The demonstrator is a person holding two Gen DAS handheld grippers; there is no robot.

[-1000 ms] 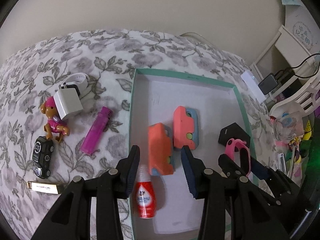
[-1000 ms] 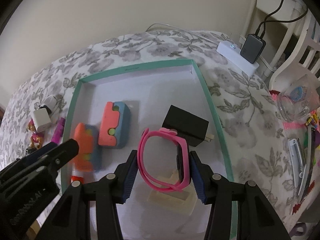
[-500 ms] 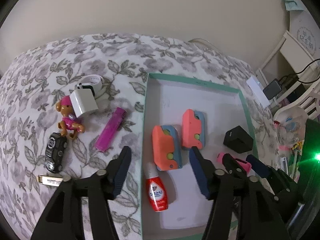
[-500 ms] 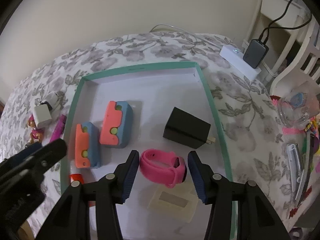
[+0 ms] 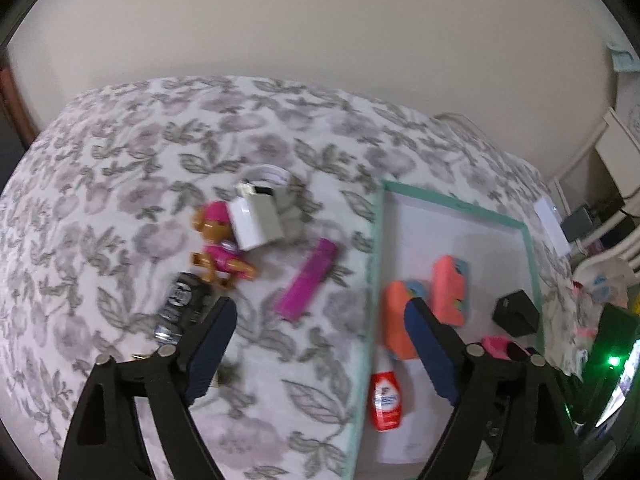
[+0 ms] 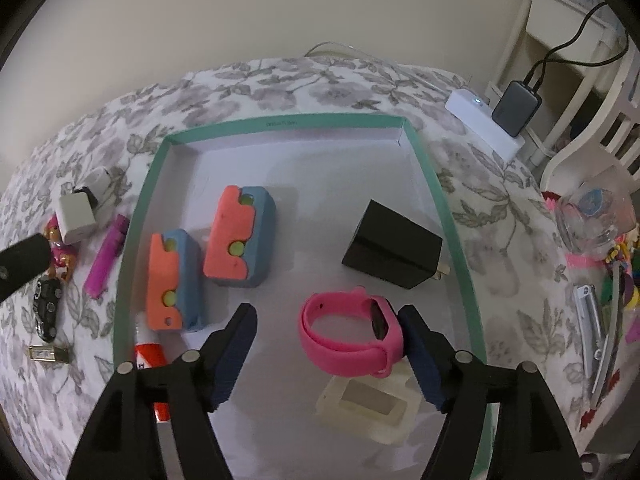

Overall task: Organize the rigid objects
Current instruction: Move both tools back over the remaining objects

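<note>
The pink watch (image 6: 347, 338) lies inside the teal-rimmed tray (image 6: 456, 216), near its front. The right gripper (image 6: 326, 332) tilts steeply down over it, jaws opening, not pinching. The left gripper (image 5: 320, 330) straddles the tray's left rim, spreading, empty.

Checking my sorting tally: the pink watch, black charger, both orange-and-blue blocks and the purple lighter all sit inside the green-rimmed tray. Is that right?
Not quite. The purple lighter lies outside the green-rimmed tray, on the floral cloth to its left, as the right wrist view shows. The pink watch, black charger and both orange-and-blue blocks are inside.
</note>
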